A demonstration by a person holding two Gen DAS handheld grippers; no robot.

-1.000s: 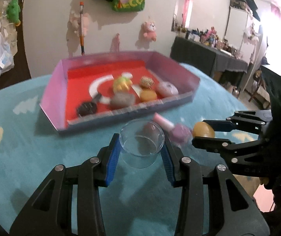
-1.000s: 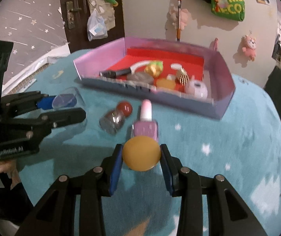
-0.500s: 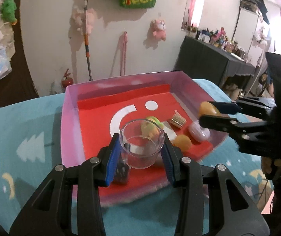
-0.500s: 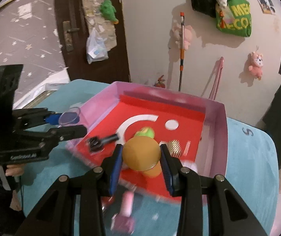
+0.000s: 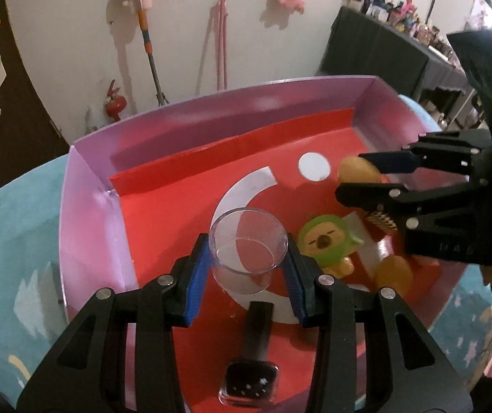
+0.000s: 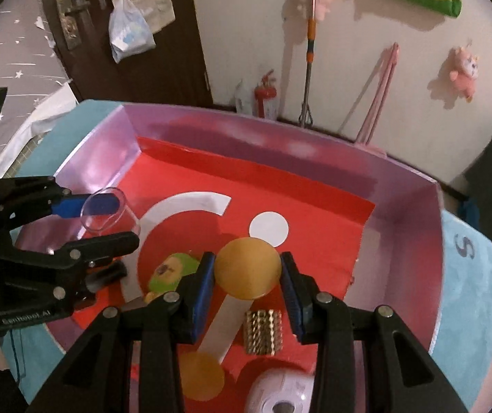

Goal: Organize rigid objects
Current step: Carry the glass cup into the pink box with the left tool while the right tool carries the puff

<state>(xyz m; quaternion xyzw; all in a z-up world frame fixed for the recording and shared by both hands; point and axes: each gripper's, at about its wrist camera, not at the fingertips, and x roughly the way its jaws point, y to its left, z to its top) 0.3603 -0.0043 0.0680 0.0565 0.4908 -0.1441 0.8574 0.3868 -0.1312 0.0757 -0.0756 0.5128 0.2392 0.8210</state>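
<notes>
Both grippers have moved from over the blue cloth to right above the box, and each one keeps its thing.

From the left wrist, the left gripper point(image 5: 248, 268) squeezes a clear cup point(image 5: 248, 249) between its blue pads. The cup stands upright and is held up over the red floor of the pink box point(image 5: 87, 213). Under it lies a black watch point(image 5: 250, 371). Just to the right of the cup sits a green toy point(image 5: 325, 244). An orange ball point(image 5: 393, 277) lies beside the toy. On the right side, the right gripper point(image 5: 366, 180) pinches a yellow ball point(image 5: 356, 170) above the box.

From the right wrist, the right gripper point(image 6: 247, 284) is closed on the yellow ball point(image 6: 247, 268), held over the box floor near a white dot point(image 6: 268, 229). Below it sit a gold spiky thing point(image 6: 263, 332), an orange ball point(image 6: 199, 371) and a pink round thing point(image 6: 280, 392). On the left, the left gripper point(image 6: 108, 222) holds the clear cup point(image 6: 106, 211), which looks tilted from this side, over the left part of the box point(image 6: 414, 241). The green toy point(image 6: 168, 272) lies between the two grippers. Blue cloth point(image 6: 469, 296) shows around the box.
</notes>
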